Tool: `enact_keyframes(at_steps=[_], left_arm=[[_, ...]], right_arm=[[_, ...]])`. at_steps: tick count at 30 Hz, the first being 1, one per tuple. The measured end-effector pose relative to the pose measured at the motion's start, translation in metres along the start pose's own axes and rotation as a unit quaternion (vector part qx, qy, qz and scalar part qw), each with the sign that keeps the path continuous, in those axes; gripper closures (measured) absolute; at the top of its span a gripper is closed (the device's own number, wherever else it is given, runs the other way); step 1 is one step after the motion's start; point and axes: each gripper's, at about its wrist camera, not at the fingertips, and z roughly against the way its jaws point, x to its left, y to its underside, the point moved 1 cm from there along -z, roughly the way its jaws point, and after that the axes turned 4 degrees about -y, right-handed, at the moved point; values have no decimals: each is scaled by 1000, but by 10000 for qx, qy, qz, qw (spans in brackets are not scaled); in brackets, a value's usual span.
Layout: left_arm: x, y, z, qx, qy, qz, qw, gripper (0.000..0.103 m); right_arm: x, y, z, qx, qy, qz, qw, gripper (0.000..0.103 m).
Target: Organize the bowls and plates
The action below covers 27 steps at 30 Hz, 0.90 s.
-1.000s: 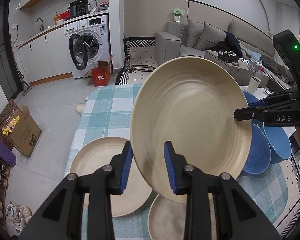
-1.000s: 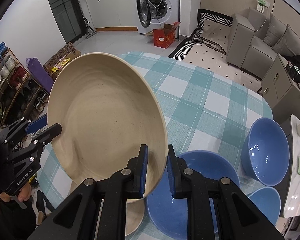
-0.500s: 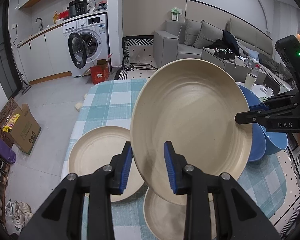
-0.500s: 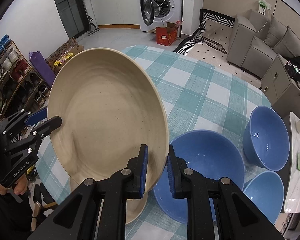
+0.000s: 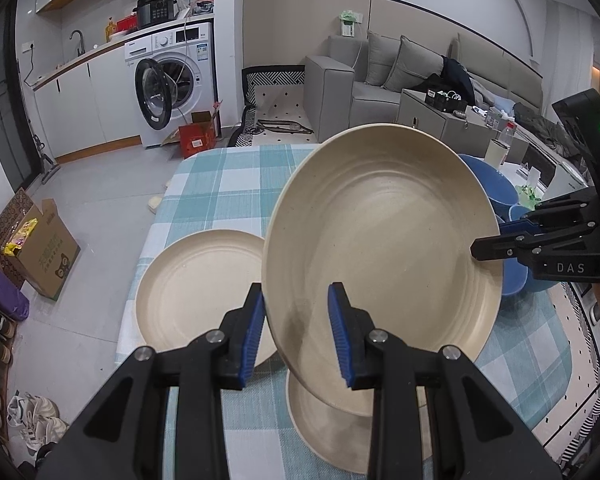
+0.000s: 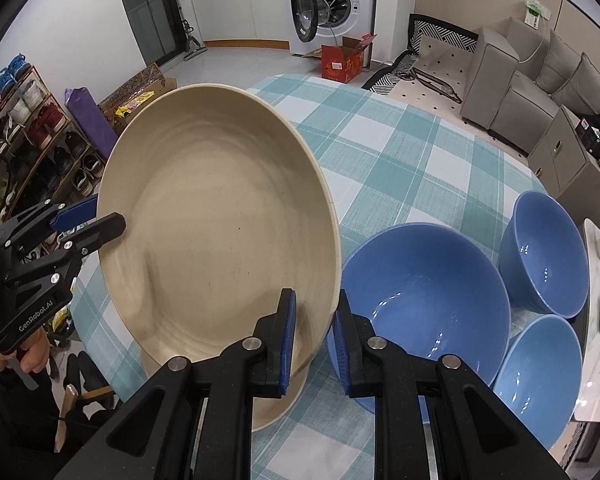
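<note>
Carried lower and further along above the worktop (image 6: 420, 152) since the earlier frame, the beige plate (image 5: 380, 248) is held tilted, its rim clamped at opposite edges by the left gripper (image 5: 296, 328) and right gripper (image 6: 314, 336), fingers nearly closed. Two more plates (image 5: 196, 280) lie beneath it; three blue bowls (image 6: 420, 296) stand just beside.

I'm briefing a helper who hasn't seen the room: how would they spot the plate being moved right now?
Find the checked table. Two beige plates lie flat on it beside three blue bowls. The held plate is the only one tilted up off the cloth, pinched at opposite rims by the left claw and right claw.
</note>
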Motion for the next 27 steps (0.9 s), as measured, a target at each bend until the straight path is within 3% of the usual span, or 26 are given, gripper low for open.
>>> enact_keyframes(at_steps=[27], left_arm=[[5, 46, -15, 409, 27, 31, 9992, 73]], right_arm=[[21, 40, -26, 262, -148, 138, 9995, 85]])
